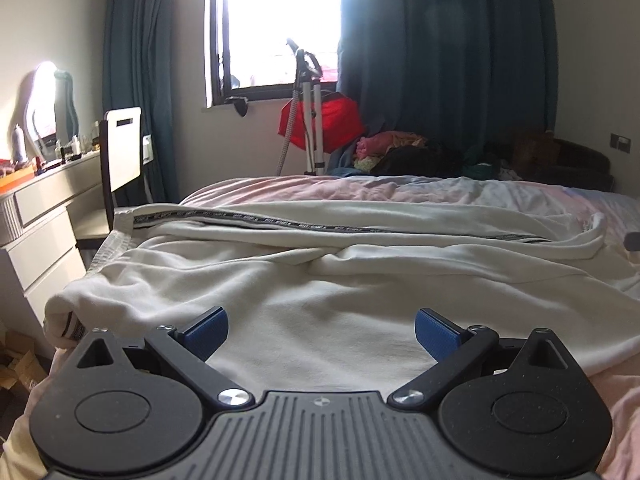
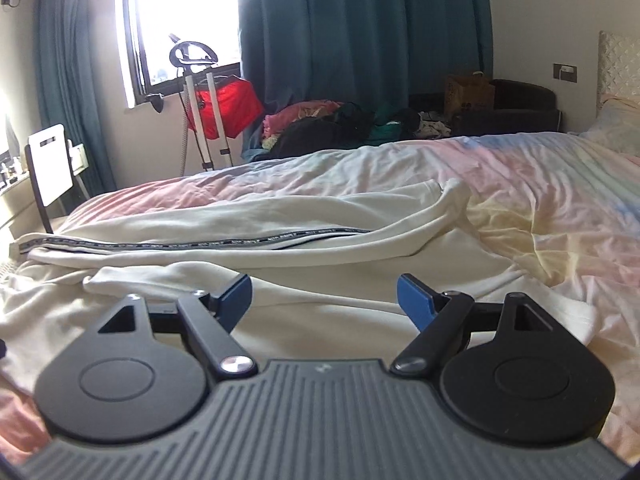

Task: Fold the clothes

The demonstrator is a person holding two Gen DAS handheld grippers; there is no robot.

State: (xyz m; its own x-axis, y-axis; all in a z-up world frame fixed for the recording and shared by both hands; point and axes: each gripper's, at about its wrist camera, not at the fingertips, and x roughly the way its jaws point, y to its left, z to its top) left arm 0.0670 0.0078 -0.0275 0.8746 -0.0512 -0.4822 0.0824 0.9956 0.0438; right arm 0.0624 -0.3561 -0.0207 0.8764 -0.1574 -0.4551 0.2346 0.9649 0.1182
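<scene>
Left tool (image 1: 321, 330) and right tool (image 2: 324, 300): both spread wide, holding nothing, low over the cream garment (image 1: 328, 280) lying rumpled on the bed (image 2: 540, 184). Soft, light, floppy knit, I judge; best pinched at its near hem edge.

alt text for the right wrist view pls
The right gripper, jaws open and empty, hovers over a cream garment with a dark printed stripe, spread on a pastel bed. Behind: teal curtains, bright window.

garment (image 1: 320, 280): soft matt cream knit | bedsheet (image 2: 540, 184): wrinkled pastel cotton | tool pads (image 1: 434, 330): ribbed blue plastic
</scene>
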